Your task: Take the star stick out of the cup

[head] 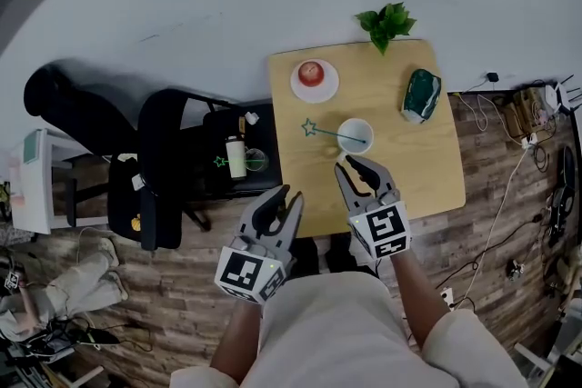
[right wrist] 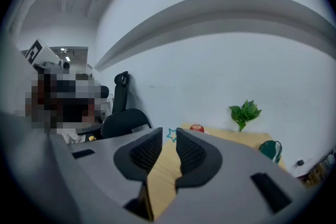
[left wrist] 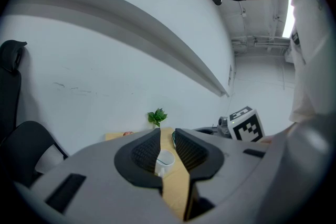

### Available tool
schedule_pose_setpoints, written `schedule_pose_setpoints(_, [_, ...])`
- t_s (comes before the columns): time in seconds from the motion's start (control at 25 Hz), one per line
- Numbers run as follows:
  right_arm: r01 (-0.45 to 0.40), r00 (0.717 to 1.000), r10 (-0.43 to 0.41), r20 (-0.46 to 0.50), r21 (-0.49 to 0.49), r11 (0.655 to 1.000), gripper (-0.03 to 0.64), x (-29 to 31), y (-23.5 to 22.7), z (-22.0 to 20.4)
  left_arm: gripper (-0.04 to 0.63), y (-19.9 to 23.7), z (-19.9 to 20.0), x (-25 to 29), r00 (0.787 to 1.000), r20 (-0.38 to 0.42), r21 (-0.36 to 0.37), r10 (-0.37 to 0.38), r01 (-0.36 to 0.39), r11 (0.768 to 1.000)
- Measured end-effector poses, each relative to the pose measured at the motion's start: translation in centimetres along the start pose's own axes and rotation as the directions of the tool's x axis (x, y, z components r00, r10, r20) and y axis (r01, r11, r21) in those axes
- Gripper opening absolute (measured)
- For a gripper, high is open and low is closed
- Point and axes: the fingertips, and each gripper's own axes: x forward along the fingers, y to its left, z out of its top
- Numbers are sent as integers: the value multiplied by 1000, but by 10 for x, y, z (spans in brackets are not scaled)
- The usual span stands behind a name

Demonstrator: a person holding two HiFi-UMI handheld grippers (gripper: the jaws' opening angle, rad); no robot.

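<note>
On the wooden table (head: 427, 168) stands a white cup (head: 355, 136). A green star stick (head: 323, 132) leans out of it to the left, its star end over the tabletop. My right gripper (head: 353, 164) is open just short of the cup's near side, with nothing between its fingers. My left gripper (head: 284, 198) is open at the table's near left edge, also holding nothing. In the left gripper view the cup (left wrist: 165, 159) shows in the gap of the left gripper (left wrist: 167, 136). In the right gripper view the star (right wrist: 171, 135) shows beyond the tips of the right gripper (right wrist: 168, 140).
A red apple on a white plate (head: 314, 79), a potted plant (head: 386, 23) and a green pouch (head: 421, 95) sit at the table's far side. Black chairs (head: 168, 164) stand to the left, one carrying a bottle (head: 236, 157). Cables (head: 509, 186) lie on the floor at right.
</note>
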Motion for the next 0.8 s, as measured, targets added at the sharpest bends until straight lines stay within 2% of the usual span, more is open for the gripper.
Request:
schedule_pose_setpoints(0.4, [27, 997, -28, -77, -13, 1000, 80, 43, -12, -23, 87, 28, -1, 17, 1000, -21, -14, -16, 16, 1000])
schedule_pose_setpoints(0.8, [32, 987, -38, -157, -37, 999, 81, 77, -20, -50, 87, 37, -2, 31, 999, -37, -30, -39, 38, 999])
